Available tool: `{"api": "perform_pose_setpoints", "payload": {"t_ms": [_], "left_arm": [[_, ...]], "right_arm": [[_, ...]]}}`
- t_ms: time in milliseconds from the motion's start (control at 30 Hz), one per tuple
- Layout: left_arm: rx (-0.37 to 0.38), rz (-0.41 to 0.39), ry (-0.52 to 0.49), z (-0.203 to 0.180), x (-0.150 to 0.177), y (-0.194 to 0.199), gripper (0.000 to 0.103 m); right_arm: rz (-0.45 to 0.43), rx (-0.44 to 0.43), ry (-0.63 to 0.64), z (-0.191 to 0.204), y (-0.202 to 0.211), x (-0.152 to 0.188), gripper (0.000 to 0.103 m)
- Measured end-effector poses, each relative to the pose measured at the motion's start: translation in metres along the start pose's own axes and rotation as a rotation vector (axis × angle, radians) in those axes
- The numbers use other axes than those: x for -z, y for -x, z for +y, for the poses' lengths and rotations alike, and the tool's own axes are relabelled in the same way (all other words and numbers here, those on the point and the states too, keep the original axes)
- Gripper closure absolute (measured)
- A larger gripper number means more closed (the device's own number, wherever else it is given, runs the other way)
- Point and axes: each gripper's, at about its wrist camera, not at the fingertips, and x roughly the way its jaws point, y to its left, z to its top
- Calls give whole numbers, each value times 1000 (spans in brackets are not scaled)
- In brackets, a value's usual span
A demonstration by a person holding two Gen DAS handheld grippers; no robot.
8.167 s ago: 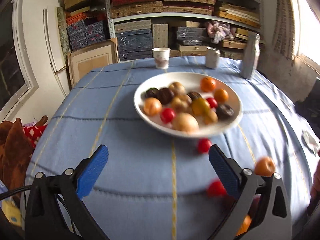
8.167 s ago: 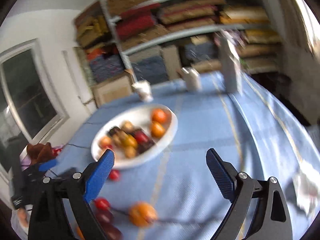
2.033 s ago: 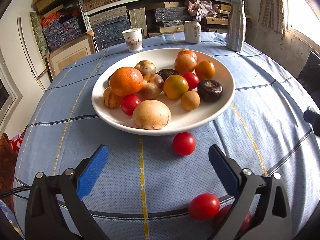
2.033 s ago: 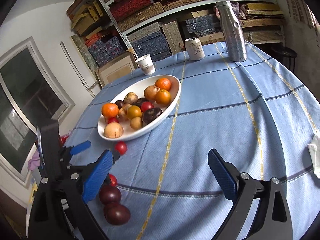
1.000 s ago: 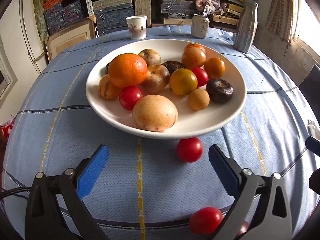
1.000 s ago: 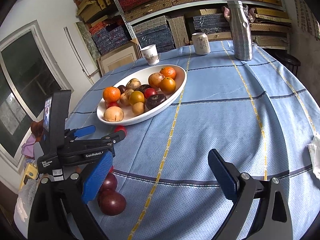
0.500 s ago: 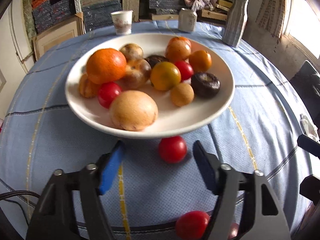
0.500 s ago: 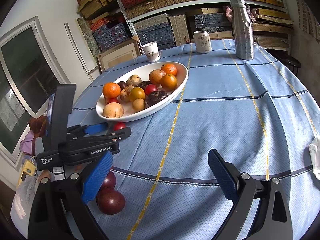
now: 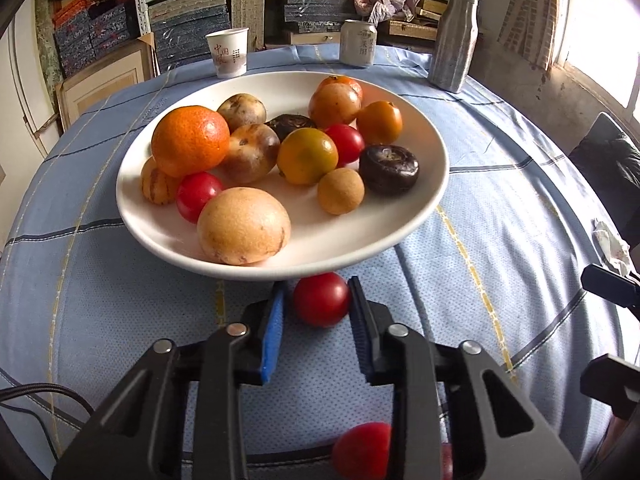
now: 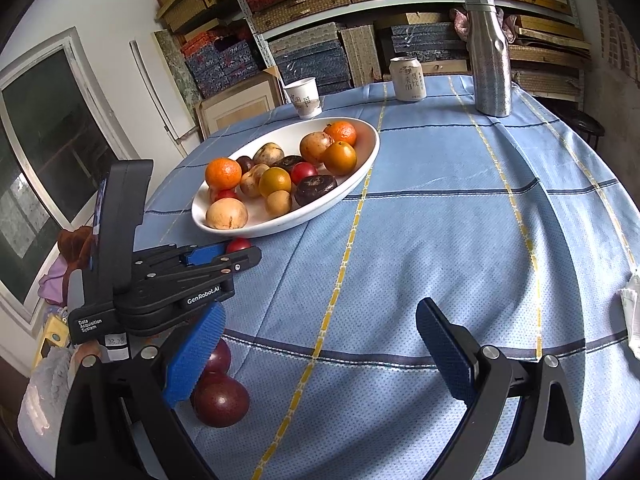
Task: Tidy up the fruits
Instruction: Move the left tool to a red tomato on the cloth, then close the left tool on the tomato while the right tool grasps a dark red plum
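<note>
A white plate (image 9: 416, 216) holds several fruits, among them an orange (image 9: 190, 145), red tomatoes and a dark fruit. My left gripper (image 9: 318, 304) has closed around a red tomato (image 9: 321, 299) lying on the blue cloth just in front of the plate rim; the right pad touches it, the left pad is a hair off. The same tomato (image 10: 239, 245) and left gripper (image 10: 230, 254) show in the right wrist view. Another red tomato (image 9: 362, 450) lies under the left gripper. My right gripper (image 10: 320, 354) is open and empty above the cloth, with dark red fruits (image 10: 220, 400) by its left finger.
A paper cup (image 9: 228, 57), a drink can (image 9: 359, 42) and a steel bottle (image 9: 454, 38) stand at the table's far edge. Shelves of boxes rise behind. A crumpled tissue (image 10: 632, 320) lies at the right edge.
My left gripper moved forward to the tomato by the plate and its jaws closed from wide open to around it. The right gripper stayed open and nearly still.
</note>
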Motion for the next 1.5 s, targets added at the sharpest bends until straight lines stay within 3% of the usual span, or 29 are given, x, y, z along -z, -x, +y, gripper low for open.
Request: {"api": "perform_pose_setpoints", "payload": {"t_ms": [233, 433, 767, 867, 1000, 1133, 1300, 1367, 1433, 1500], "left_arm": [[11, 2, 13, 3, 2, 3, 78], [-42, 12, 4, 14, 17, 16, 78], [-70, 12, -29, 29, 49, 37, 76], [-86, 13, -18, 33, 51, 39, 66], [-79, 13, 1, 37, 51, 37, 64], [-86, 12, 8, 37, 50, 37, 59], [-89, 17, 34, 42, 48, 35, 50], [-91, 18, 37, 43, 48, 35, 40], [-83, 19, 33, 42, 48, 36, 30], [-91, 6, 20, 39, 49, 39, 28]], "right_arm": [[15, -2, -17, -4, -3, 0, 6], [19, -8, -28, -7, -5, 0, 6], [-1, -61, 57, 10, 0, 5, 6], [-19, -87, 134, 25, 3, 9, 6], [-1, -103, 221, 42, 7, 22, 6], [28, -124, 229, 46, 12, 33, 6], [121, -133, 253, 55, 0, 40, 33], [146, -133, 272, 59, -3, 44, 48], [168, -142, 281, 61, -6, 46, 52], [173, -149, 277, 62, -8, 47, 54]]}}
